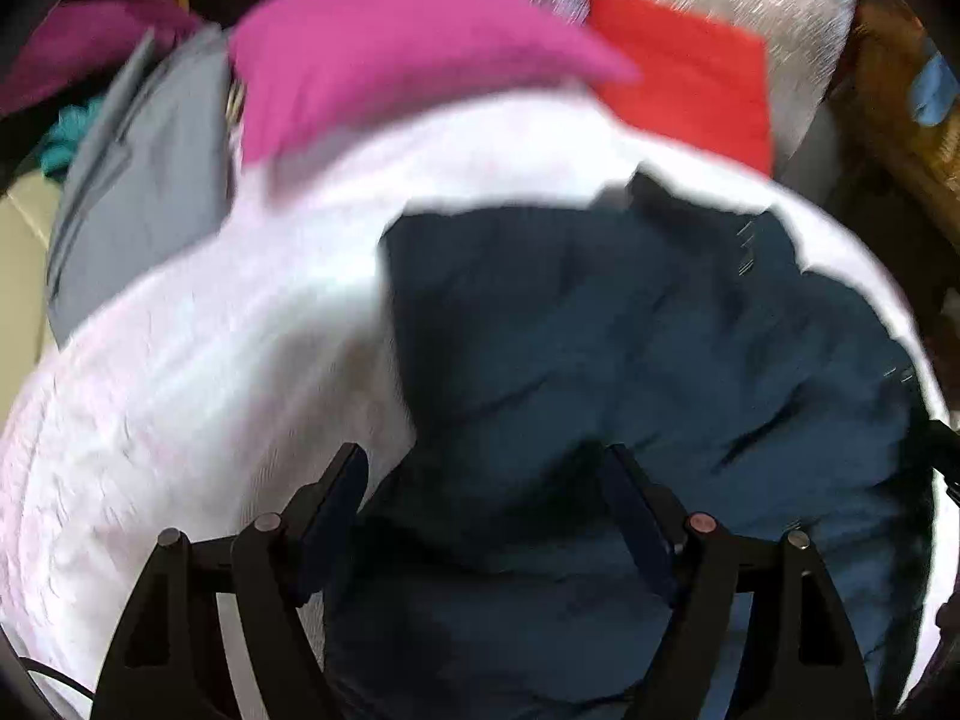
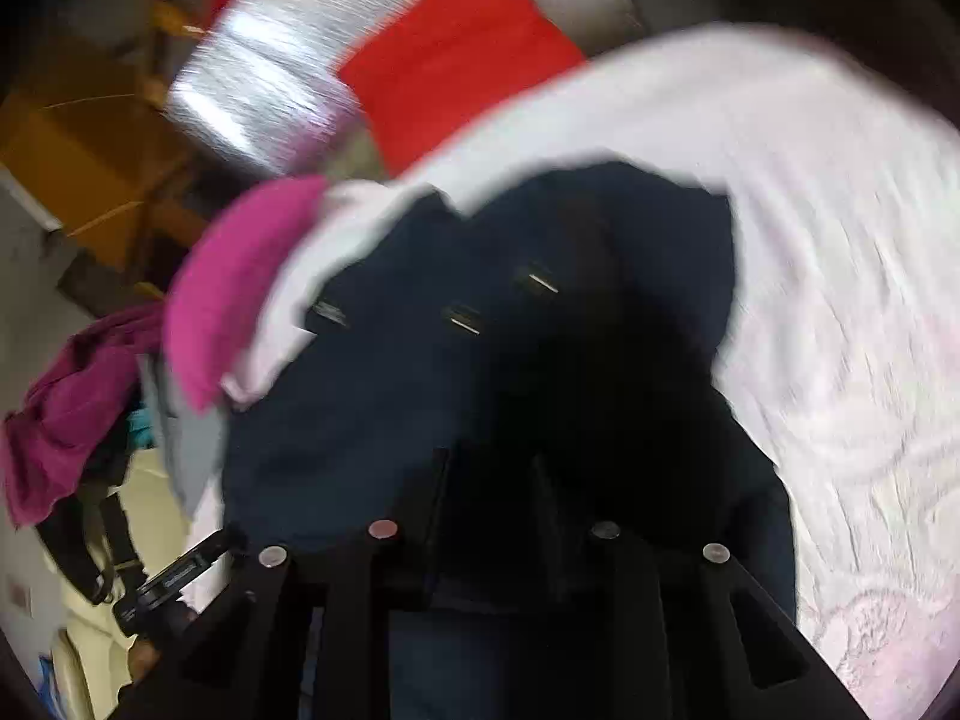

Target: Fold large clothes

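A dark navy garment [image 1: 630,348] lies rumpled on a pale pink-white bed sheet [image 1: 180,390]. My left gripper [image 1: 486,468] is open, its jaws spread wide just above the near part of the navy cloth, holding nothing. In the right wrist view the same navy garment [image 2: 420,372] fills the middle, with small light buttonhole marks on it. My right gripper [image 2: 492,468] has its jaws close together with navy cloth between them. Both views are motion-blurred.
A magenta folded cloth [image 1: 372,54], a red cloth [image 1: 690,72] and a grey garment [image 1: 144,180] lie at the far side of the bed. A shiny silver surface [image 2: 276,72] stands behind. A purple garment [image 2: 66,414] hangs at the left.
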Tool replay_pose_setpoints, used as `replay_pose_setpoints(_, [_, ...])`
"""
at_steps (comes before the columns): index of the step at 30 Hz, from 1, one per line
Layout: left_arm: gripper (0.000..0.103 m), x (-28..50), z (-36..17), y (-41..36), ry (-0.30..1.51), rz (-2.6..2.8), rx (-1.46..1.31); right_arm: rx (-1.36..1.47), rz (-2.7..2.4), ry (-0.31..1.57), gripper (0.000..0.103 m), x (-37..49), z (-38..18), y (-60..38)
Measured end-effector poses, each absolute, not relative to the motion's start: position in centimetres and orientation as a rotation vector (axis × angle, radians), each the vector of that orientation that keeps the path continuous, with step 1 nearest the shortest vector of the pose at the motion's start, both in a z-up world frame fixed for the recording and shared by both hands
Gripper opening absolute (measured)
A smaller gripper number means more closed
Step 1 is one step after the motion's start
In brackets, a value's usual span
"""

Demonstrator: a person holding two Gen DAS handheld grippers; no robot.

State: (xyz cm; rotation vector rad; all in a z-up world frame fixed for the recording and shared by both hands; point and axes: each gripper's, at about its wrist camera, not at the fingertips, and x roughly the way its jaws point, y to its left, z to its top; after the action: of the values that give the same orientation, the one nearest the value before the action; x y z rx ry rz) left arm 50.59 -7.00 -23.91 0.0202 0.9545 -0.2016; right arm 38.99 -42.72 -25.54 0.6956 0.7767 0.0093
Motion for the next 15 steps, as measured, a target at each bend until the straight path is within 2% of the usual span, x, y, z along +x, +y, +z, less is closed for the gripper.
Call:
replay_pose_setpoints(5, [0.081, 49.7, -22.8, -11.0, 0.878, -0.308, 0.027, 0.651, 0.13, 0.689, 0.03, 40.7, -23.2, -39.7])
replay_pose_setpoints(10, [0.082, 50.2, -26.8, -14.8, 0.94, -0.285, 0.142, 0.633, 0.147, 0.823, 0.029, 43.9, -26.8, -36.6])
replay_pose_setpoints(12, [0.082, 50.3, -26.8, -15.1, 0.929, -0.283, 0.189, 0.65, 0.14, 0.87, 0.029, 44.6, -28.3, -36.4])
replay_pose_setpoints(15, [0.082, 50.2, -25.8, -14.4, 0.944, -0.306, 0.141, 0.663, 0.143, 0.869, 0.03, 44.1, -27.2, -36.8])
